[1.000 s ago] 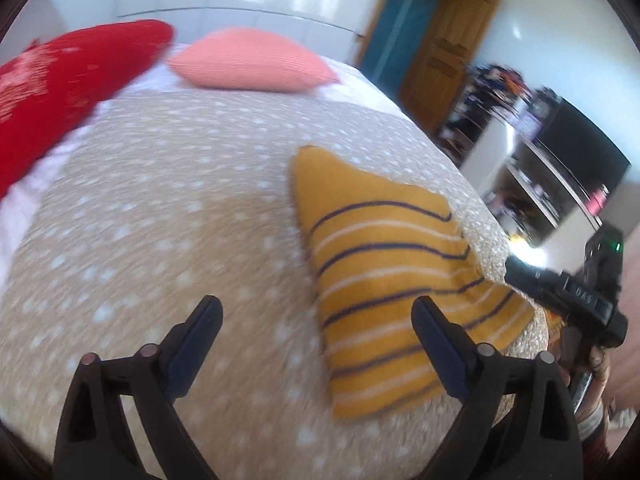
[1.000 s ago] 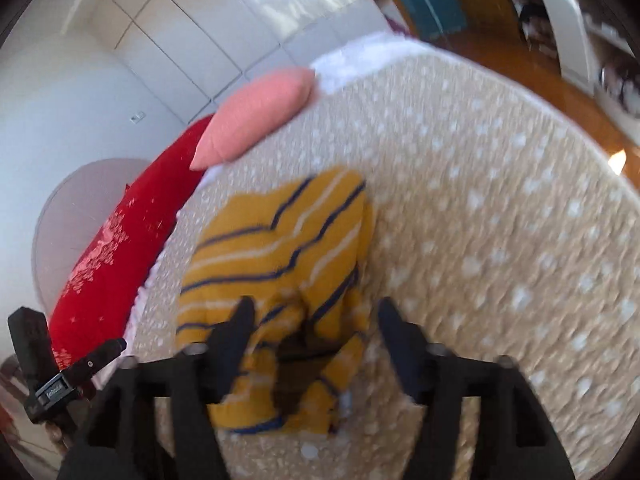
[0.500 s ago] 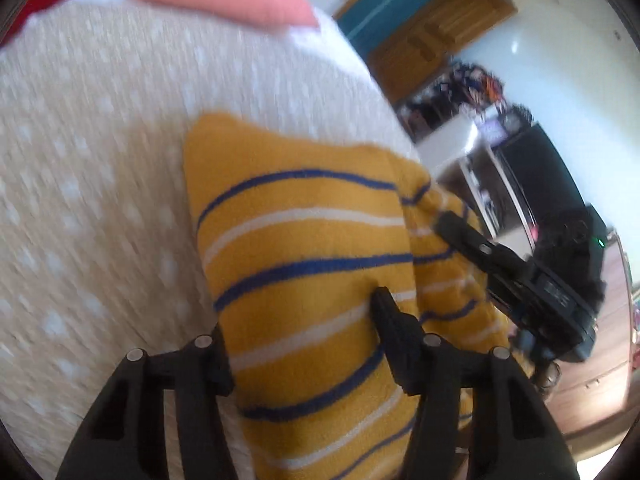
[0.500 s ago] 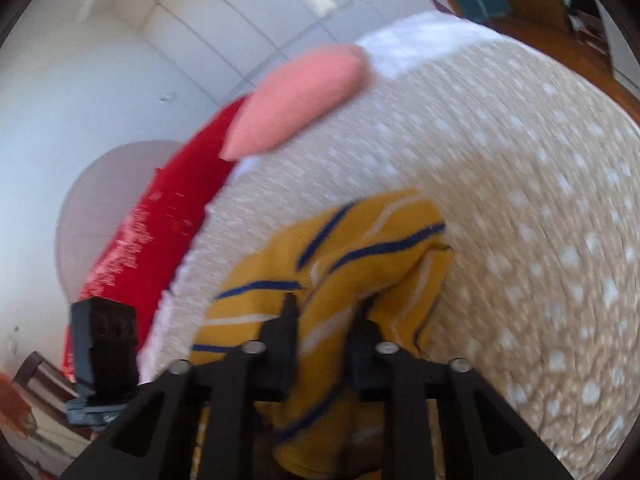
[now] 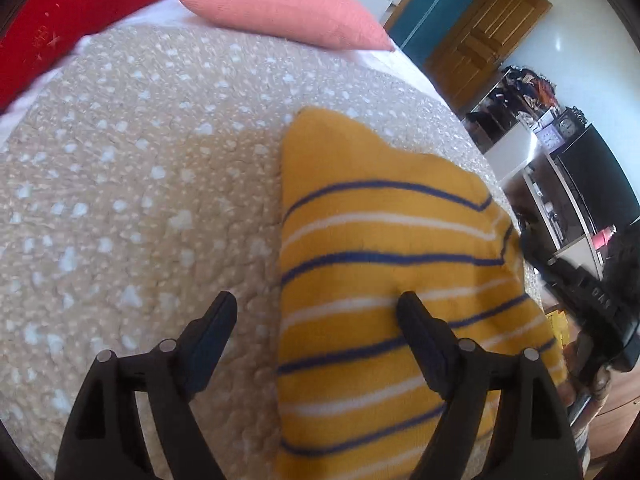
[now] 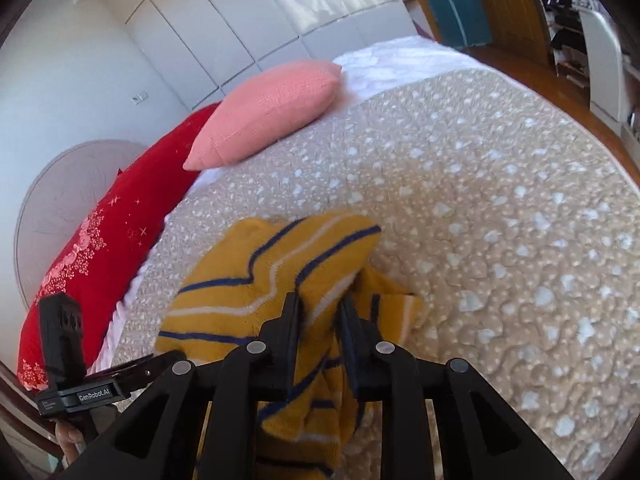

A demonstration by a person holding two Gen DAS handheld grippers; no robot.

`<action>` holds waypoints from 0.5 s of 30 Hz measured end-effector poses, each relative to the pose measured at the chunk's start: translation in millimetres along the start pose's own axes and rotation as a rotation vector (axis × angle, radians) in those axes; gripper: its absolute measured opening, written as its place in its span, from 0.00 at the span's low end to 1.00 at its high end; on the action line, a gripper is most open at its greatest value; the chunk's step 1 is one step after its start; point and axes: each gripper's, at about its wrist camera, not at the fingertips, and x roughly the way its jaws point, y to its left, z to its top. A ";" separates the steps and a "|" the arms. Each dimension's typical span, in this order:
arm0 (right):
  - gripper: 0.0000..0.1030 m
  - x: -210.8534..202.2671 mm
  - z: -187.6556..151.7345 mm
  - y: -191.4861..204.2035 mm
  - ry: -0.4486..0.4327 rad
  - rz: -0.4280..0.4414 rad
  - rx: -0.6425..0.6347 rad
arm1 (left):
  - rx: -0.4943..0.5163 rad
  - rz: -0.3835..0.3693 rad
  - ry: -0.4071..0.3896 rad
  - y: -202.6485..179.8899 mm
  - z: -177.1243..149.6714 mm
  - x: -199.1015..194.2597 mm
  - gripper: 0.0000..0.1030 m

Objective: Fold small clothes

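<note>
A yellow knit garment [image 5: 384,264] with blue and white stripes lies folded on the beige spotted bedspread [image 5: 120,200]. My left gripper [image 5: 316,312] is open, its right finger resting on the garment's left part and its left finger over the bedspread. In the right wrist view my right gripper [image 6: 320,308] is shut on a bunched fold of the same garment [image 6: 272,280] and holds it raised off the bedspread [image 6: 500,220]. The right gripper's body shows at the far right of the left wrist view [image 5: 580,292].
A pink pillow [image 5: 280,4] and a red pillow [image 5: 72,8] lie at the head of the bed. A wooden door [image 5: 480,40] and a TV stand with shelves [image 5: 560,168] stand beyond the bed's right edge. White wardrobe doors [image 6: 240,20] stand behind the bed.
My left gripper has opened and drawn back from the garment, which now lies flatter. My right gripper stays shut on its fold and has lifted it slightly.
</note>
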 end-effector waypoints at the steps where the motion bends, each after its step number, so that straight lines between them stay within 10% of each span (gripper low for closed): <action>1: 0.22 -12.1 5.0 6.3 -0.037 0.005 -0.013 | 0.013 0.025 -0.024 -1.5 -1.9 -10.8 0.79; 8: 0.31 -9.8 12.6 39.4 0.021 0.181 0.020 | 0.053 0.068 -0.144 -8.2 -33.8 -81.9 0.79; 15: 0.28 12.4 -84.1 -13.3 0.176 0.154 0.223 | 0.122 0.223 -0.340 -22.6 -79.6 -147.6 0.88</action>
